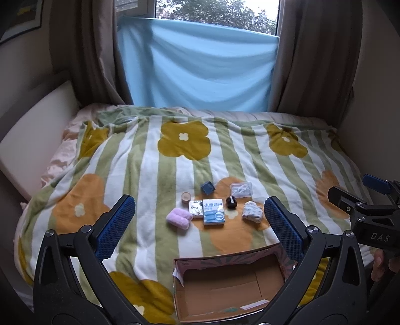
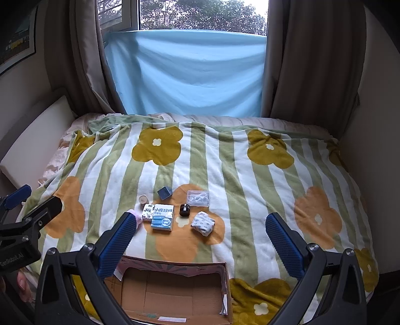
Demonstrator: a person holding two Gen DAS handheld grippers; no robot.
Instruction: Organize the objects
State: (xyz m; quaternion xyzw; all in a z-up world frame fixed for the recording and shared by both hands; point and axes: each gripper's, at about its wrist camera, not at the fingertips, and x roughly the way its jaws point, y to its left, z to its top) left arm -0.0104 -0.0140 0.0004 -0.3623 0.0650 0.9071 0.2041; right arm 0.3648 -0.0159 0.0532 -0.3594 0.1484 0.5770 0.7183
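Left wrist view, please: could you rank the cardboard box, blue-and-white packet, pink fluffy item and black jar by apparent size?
1. cardboard box, though it lies nearest the camera
2. blue-and-white packet
3. pink fluffy item
4. black jar

Striped blanket [image 1: 140, 175] with yellow and orange flowers covers the bed. Light blue cloth [image 1: 197, 65] hangs across the lower window [image 2: 202, 15]; trees outside. Brown curtains [image 2: 312, 57] either side. White cushion [image 1: 35, 140] at left. Framed picture [image 2: 15, 40] on left wall.
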